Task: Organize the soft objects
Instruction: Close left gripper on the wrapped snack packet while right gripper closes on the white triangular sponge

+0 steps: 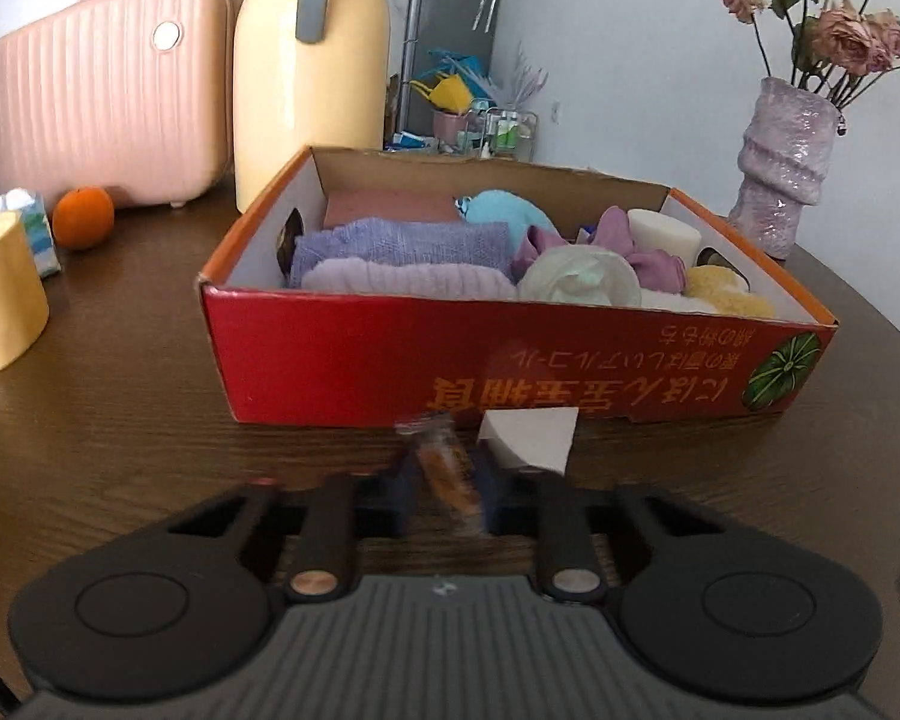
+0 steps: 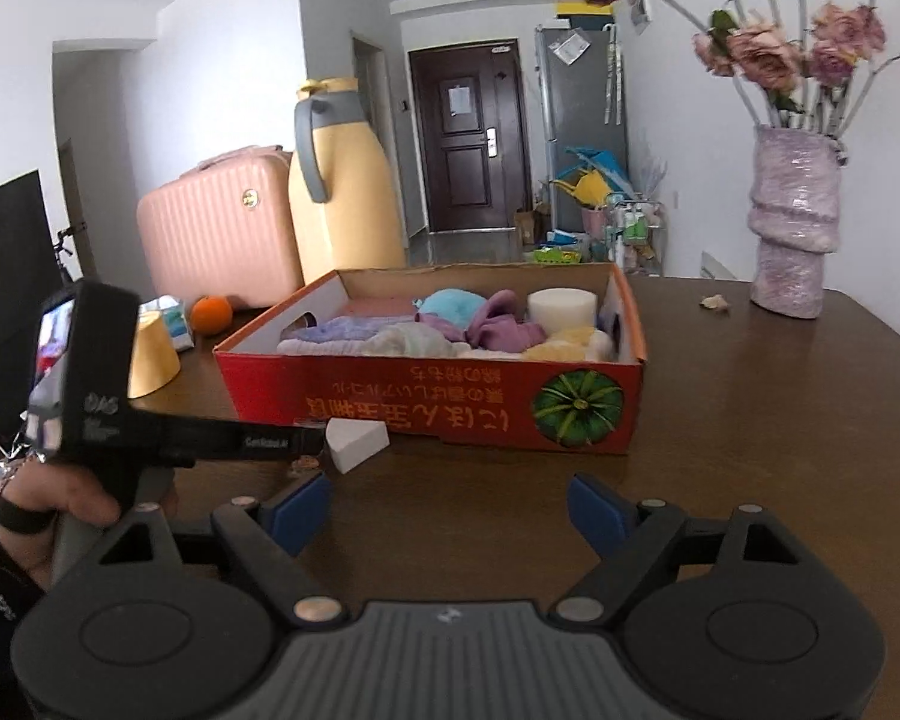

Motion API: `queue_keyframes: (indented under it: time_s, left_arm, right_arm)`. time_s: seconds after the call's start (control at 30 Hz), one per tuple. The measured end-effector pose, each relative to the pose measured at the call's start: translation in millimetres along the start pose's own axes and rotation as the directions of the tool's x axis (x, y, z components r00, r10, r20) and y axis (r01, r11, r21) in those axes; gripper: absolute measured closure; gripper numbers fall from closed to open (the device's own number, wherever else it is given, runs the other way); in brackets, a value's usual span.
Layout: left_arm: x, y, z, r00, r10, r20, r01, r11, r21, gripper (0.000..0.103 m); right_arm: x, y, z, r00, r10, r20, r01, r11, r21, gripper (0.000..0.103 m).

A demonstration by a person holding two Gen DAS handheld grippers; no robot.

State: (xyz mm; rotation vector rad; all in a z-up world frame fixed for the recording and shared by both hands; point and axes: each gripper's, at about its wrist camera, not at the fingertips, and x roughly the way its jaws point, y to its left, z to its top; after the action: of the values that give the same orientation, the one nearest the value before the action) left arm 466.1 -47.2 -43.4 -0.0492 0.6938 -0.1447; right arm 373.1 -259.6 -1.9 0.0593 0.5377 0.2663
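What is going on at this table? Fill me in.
A person with a gripper in each hand is sorting soft things into the red cardboard box, which already holds folded cloths, a white sponge cylinder and other pieces. The left gripper is nearly closed around a small wrapped item, beside a white wedge sponge lying on the table in front of the box. The right gripper is open and empty.

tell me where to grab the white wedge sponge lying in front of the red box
Grip the white wedge sponge across its two flat triangular faces, coming in low from the near side. The red box blocks its back, and the left gripper already sits right by it.
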Motion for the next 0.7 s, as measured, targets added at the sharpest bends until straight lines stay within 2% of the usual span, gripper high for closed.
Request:
queue_keyframes:
  time_s: [0.2,0.33,0.4,0.47,0.53,0.57,0.6,0.7]
  left_arm:
    - [-24.7,12.3,-6.7,0.999,-0.005,0.038,0.002,0.995,0.097,0.095]
    - [-66.5,47.1,-20.0,0.991,0.030,0.133,-0.039,0.998,0.059,0.095]
    - [-74.6,65.0,-22.7,0.987,0.058,0.152,-0.059,0.998,-0.004,0.095]
    - [-75.6,76.7,-23.7,0.986,0.078,0.150,-0.071,0.996,-0.046,0.095]
    - [-79.0,80.9,-22.4,0.984,0.089,0.153,-0.082,0.995,-0.055,0.095]
    - [-81.9,81.1,-22.1,0.983,0.083,0.165,-0.075,0.996,-0.053,0.095]
    - [-85.5,81.9,-22.2,0.982,0.076,0.174,-0.068,0.996,-0.050,0.095]
    - [-90.7,75.8,-23.2,0.980,0.053,0.191,-0.050,0.999,-0.021,0.095]
  right_arm:
    - [54.5,25.5,14.4,0.996,0.062,-0.057,-0.063,0.998,-0.023,0.021]
    - [105.0,50.9,17.9,0.994,0.065,-0.093,-0.068,0.997,-0.021,0.023]
    - [126.9,63.7,19.1,0.993,0.022,-0.113,-0.026,0.999,-0.040,0.035]
    - [138.8,76.2,18.3,0.994,-0.035,-0.107,0.026,0.996,-0.085,0.041]
    - [145.7,83.3,16.9,0.991,-0.079,-0.110,0.069,0.993,-0.095,0.061]
    - [148.4,83.7,17.1,0.990,-0.074,-0.124,0.063,0.994,-0.088,0.074]
    - [149.2,83.9,17.2,0.990,-0.060,-0.127,0.051,0.996,-0.075,0.073]
    - [149.4,86.7,18.0,0.989,-0.085,-0.123,0.076,0.994,-0.078,0.077]
